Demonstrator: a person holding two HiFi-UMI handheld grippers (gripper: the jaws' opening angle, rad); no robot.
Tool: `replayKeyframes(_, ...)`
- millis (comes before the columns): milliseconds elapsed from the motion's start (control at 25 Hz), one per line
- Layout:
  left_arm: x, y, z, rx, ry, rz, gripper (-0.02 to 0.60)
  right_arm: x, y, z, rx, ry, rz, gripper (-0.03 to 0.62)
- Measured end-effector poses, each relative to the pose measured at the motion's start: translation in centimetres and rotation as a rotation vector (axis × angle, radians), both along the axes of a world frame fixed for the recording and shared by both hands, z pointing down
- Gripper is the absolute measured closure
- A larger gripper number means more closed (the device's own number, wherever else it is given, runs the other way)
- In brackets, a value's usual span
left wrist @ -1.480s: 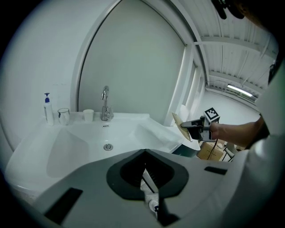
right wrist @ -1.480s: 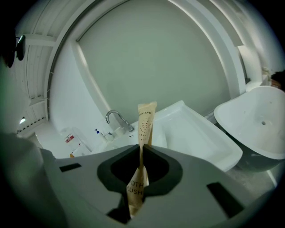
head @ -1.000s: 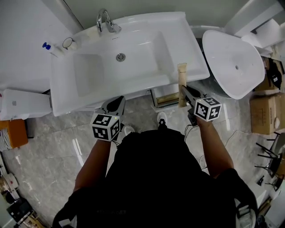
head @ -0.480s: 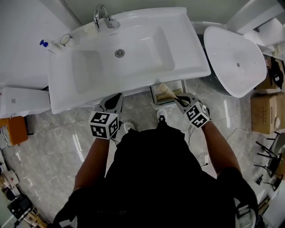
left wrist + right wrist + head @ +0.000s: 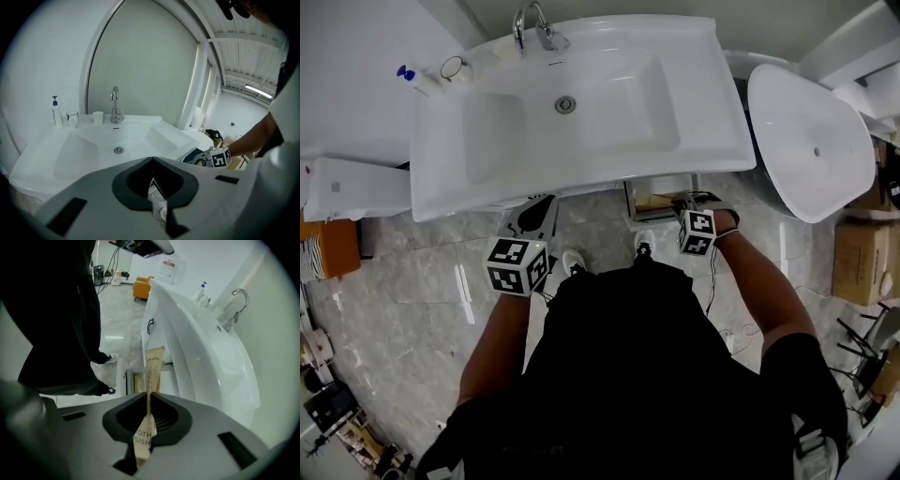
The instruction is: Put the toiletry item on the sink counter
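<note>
A: Toothbrush packet [image 5: 152, 366] status?
B: Right gripper [image 5: 148, 404] clamped on its end, hanging below the counter [image 5: 712, 141] edge, not placed yet. Left gripper [image 5: 153, 173] pinched on a clear wrapper [image 5: 159, 206], probably parked aside for clearance.

Bright, even light; fisheye-warped, dark-vignetted edges

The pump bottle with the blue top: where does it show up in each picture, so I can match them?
Head view: pump bottle at upper left, left of the tap.
Left gripper view: far left at mid-height, left of the tap.
Right gripper view: small, upper right of centre, just left of the tap.
Shared landmark: the curved tap.
</note>
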State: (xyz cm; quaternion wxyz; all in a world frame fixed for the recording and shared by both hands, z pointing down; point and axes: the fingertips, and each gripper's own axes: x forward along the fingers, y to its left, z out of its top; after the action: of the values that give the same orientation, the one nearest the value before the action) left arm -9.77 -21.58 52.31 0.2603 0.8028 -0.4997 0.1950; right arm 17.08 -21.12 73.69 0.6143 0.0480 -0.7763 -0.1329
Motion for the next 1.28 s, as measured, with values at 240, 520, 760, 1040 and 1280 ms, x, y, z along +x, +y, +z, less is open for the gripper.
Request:
replayKeyframes(240,-0.6,0.7,-0.5,-0.003,-0.009,-0.073,0.584,1.7,-2.0,5.2,-0.003,0.145,-0.100,0.572)
replayKeyframes(520,-0.8,1.5,-0.3,-0.028,-0.020,-0.137,0.584,1.5,-3.1,10.1,-0.019,0.194,-0.150,0.572)
replayKeyframes(760,-1.0,2.0,-0.5,-0.036,-0.057,-0.168,0.584,1.1,-4.8,13.5,-0.016,0.189,-0.156,0.571)
replayKeyframes(1040,-1.8,3.3,0.3,-0.065,-0.065,-0.236,0.584,0.9,-4.6,15.3,-0.033,0.181,-0.172,0.571)
replayKeyframes(1280,-1.4,3.5,-0.1,-0.055,-0.063,-0.220,0.584,0.7,-4.3,15.1,-0.055,0.166,-0.113,0.537)
